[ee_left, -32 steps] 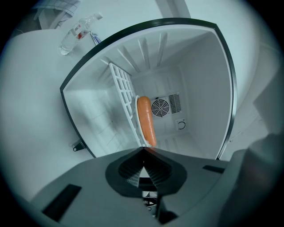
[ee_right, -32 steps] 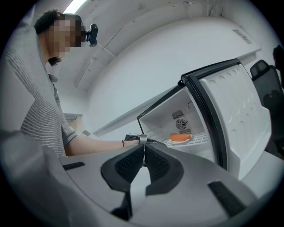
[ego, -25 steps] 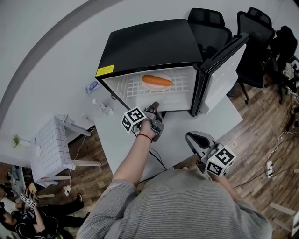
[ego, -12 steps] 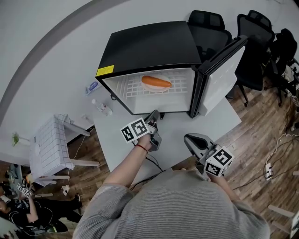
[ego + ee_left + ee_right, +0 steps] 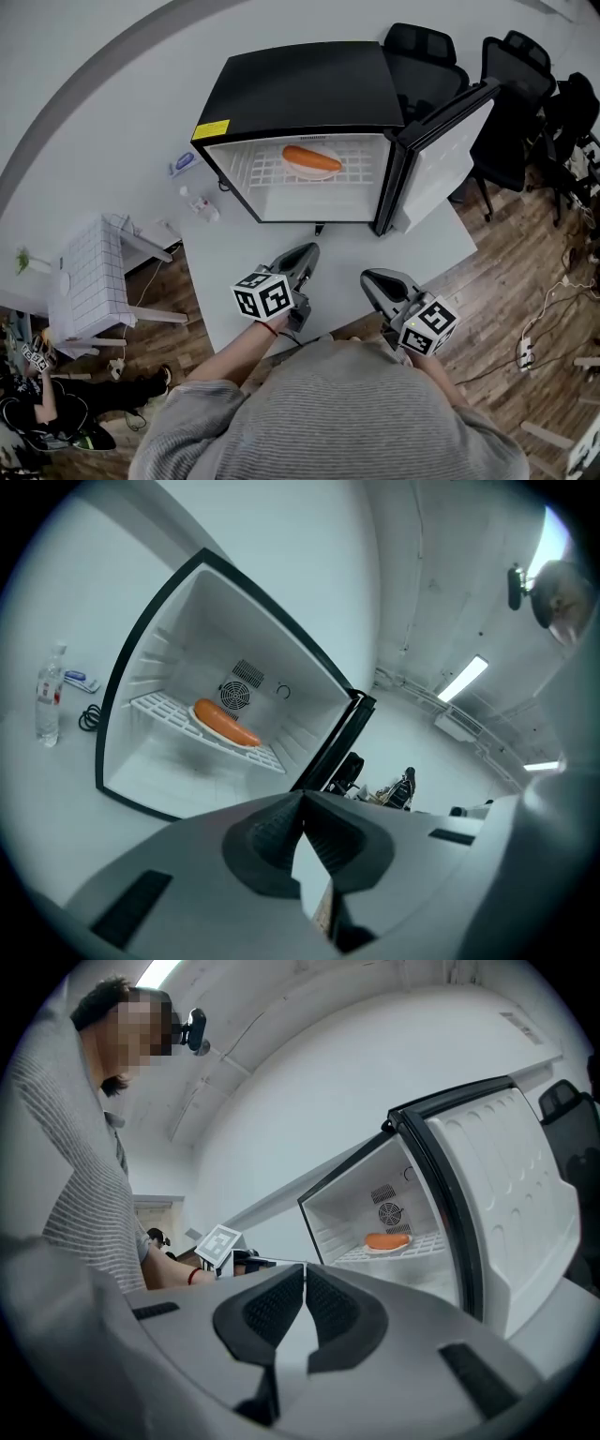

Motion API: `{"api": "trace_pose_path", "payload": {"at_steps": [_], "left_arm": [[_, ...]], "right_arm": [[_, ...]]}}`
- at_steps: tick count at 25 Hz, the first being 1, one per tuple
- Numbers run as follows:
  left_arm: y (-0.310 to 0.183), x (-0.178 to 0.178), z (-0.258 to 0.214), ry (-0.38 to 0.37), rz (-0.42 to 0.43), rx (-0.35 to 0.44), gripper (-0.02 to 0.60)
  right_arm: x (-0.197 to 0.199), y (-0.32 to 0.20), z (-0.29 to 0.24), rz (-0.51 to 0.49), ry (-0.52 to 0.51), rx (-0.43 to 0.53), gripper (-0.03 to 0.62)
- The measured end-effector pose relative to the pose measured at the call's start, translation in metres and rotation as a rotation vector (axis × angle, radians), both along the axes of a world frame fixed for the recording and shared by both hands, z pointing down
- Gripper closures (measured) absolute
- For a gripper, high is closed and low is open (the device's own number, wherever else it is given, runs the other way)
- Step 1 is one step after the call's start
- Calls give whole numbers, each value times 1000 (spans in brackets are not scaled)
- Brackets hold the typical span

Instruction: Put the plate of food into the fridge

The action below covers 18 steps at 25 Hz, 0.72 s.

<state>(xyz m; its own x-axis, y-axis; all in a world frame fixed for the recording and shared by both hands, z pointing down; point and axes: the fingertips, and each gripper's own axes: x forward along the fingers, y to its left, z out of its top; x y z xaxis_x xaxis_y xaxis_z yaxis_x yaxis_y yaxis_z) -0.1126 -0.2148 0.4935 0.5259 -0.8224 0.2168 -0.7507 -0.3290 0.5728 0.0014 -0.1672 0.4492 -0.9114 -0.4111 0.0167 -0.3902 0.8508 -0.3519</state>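
A white plate (image 5: pixel 312 168) carrying an orange sausage (image 5: pixel 312 158) rests on the wire shelf inside the black mini fridge (image 5: pixel 302 89), whose door (image 5: pixel 442 148) hangs open to the right. The plate (image 5: pixel 223 726) also shows in the left gripper view and, as a small plate (image 5: pixel 386 1241), in the right gripper view. My left gripper (image 5: pixel 307 253) is shut and empty over the white table (image 5: pixel 234 253), well in front of the fridge opening. My right gripper (image 5: pixel 373 281) is shut and empty near the table's front edge.
A small bottle (image 5: pixel 199 206) and a blue-white item (image 5: pixel 184 165) lie on the table left of the fridge. Black office chairs (image 5: pixel 511 84) stand behind the door. A white stool (image 5: pixel 94 281) is on the wooden floor at left.
My left gripper has pulled back from the fridge opening toward me, over the table. The plate with the sausage stays on the shelf. The right gripper has barely moved.
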Motion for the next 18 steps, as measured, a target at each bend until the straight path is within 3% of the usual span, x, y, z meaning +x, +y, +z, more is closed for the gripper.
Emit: {"api": "trace_pose_path", "payload": {"at_steps": [7,12,18], "left_arm": [[29,16,-15,-27,38,81,571],[59,29,-23,-100,92,157,571],[84,34,-23,-171,94,204,571]], "right_arm": [[-5,5,3,-37,21,12,579],[-9,11,7,-71,19,20,579],[-15,19,10,-95,10,17,579]]}}
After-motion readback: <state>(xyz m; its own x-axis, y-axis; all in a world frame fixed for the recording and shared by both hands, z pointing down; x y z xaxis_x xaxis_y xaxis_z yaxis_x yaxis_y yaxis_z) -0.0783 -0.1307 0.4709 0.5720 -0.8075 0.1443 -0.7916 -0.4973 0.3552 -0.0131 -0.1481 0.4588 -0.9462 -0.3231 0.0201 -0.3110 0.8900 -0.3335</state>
